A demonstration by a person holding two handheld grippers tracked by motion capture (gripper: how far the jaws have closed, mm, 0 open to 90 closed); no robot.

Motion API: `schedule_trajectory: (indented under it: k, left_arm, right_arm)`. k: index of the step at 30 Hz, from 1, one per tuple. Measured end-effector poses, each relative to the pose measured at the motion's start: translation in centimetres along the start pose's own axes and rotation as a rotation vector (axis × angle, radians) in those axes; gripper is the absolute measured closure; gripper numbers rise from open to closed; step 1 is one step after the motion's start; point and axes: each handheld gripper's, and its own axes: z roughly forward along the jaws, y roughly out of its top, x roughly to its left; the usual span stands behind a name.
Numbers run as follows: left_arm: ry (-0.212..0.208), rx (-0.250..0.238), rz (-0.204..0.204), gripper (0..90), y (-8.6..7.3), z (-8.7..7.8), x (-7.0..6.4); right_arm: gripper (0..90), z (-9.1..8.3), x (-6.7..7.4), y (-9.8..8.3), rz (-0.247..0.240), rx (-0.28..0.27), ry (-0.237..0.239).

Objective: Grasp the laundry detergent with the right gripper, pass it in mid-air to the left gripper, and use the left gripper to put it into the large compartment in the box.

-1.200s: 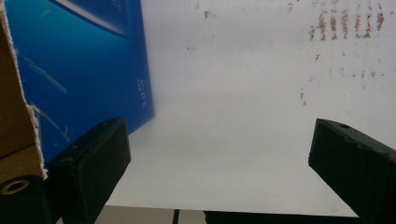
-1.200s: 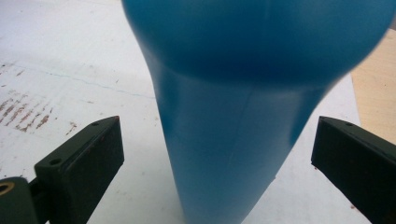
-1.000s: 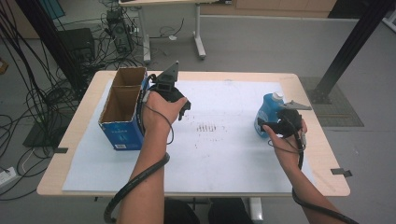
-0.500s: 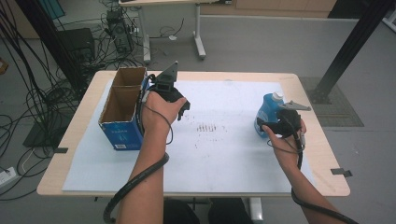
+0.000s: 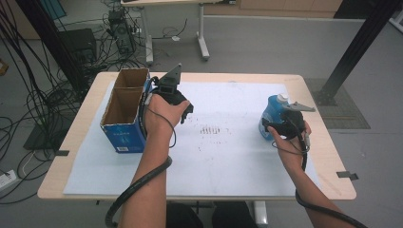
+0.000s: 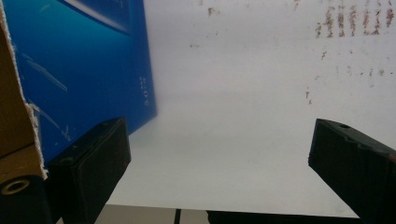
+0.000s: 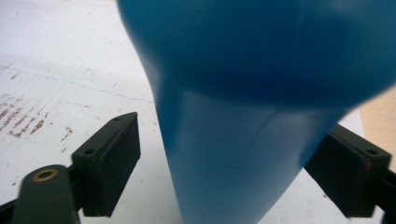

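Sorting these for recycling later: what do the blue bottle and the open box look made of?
Blue bottle: probably plastic, smooth with a soft sheen, white cap. Open box: cardboard, brown and matte inside with a torn fibrous edge in the left gripper view, glossy blue print outside.

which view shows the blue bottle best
The high view: the blue bottle stands whole, white cap up, before the right gripper. The right gripper view gives its body close and blurred between jaws that have just been closing, left jaw still off it.
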Motion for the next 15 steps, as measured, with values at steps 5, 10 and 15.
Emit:
schedule_trajectory:
  k: [5,10,15]
  left_arm:
    - [0.005,0.002,0.001,6.1,0.01,0.12,-0.04]
    - [0.005,0.004,0.003,6.1,0.03,0.21,-0.13]
    - [0.006,0.003,0.007,6.1,0.10,0.19,-0.31]
  right_arm:
    - [28.2,0.21,0.21,-0.07,-0.011,-0.005,-0.005]
    - [35.4,0.36,0.21,-0.27,-0.013,-0.011,-0.019]
    - [40.7,0.41,-0.04,-0.39,-0.015,-0.014,-0.024]
